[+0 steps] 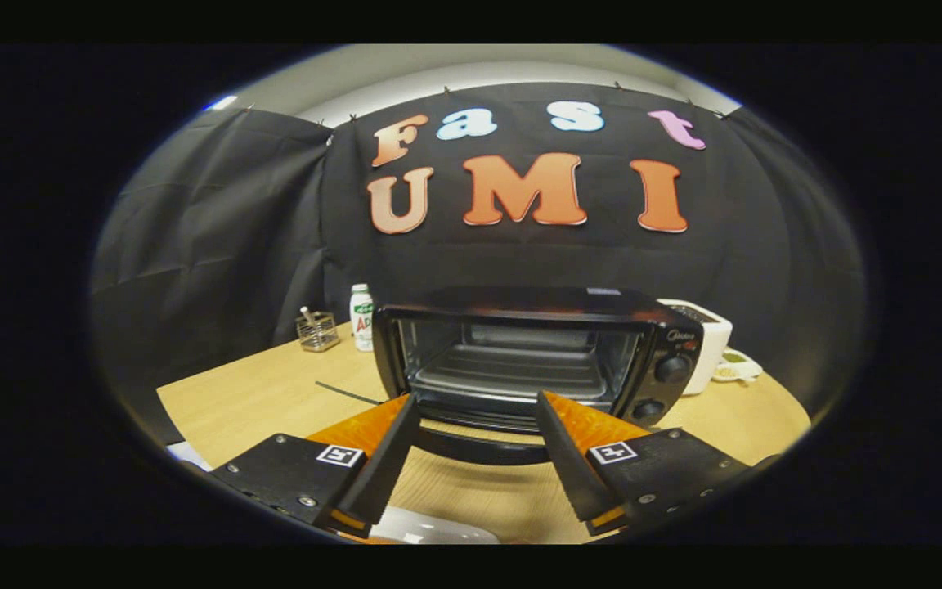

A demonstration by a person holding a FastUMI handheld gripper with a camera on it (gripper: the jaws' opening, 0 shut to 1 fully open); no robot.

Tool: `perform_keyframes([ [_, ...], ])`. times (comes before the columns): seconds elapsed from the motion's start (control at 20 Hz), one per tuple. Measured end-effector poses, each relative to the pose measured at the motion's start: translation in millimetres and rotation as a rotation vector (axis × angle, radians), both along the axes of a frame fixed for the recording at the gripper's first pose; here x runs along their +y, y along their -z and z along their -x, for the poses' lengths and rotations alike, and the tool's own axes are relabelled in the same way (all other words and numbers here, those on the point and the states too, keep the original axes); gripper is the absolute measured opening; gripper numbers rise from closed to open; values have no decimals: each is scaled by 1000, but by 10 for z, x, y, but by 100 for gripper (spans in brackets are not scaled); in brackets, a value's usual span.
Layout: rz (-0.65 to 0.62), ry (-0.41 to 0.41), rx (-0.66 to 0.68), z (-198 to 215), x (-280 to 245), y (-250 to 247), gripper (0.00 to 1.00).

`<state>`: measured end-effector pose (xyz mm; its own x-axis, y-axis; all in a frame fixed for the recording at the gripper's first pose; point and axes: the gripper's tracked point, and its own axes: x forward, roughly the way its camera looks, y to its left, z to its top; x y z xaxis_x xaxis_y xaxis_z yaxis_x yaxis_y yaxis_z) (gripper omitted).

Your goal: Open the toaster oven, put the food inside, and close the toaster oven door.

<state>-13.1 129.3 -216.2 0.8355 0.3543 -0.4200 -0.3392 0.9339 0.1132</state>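
A black toaster oven [667,343] stands on the wooden table [258,401] straight ahead of me. Its door [479,415] hangs folded down toward me, and the cavity shows a grey tray [512,372] on the rack. The door's black curved handle [479,448] lies across the gap between my two fingers, just short of their tips. My gripper [476,398] is open, fingers spread wide on either side of the handle and pressing on nothing. A white rounded object [430,532], possibly a plate rim, peeks out low between the fingers.
A white bottle [362,317] and a small clear holder [317,330] stand left of the oven near the cloth wall. A white appliance [708,335] and a small dish [737,368] sit at its right. A thin black cable [348,393] lies left of the door.
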Motion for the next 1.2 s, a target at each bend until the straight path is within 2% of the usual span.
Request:
perform_keyframes([
  [0.1, -55, -10, 78, 119, -17, 140, 85],
  [0.3, -95, 37, 218, 206, -142, 507, 85],
  [0.45, -99, 40, 226, 235, -170, 575, 82],
  [0.7, -29, 15, 298, 387, -216, 847, 81],
  [1.0, -40, 7, 286, 426, -227, 728, 80],
  [1.2, -58, -59, 289, 689, -185, 636, 83],
])
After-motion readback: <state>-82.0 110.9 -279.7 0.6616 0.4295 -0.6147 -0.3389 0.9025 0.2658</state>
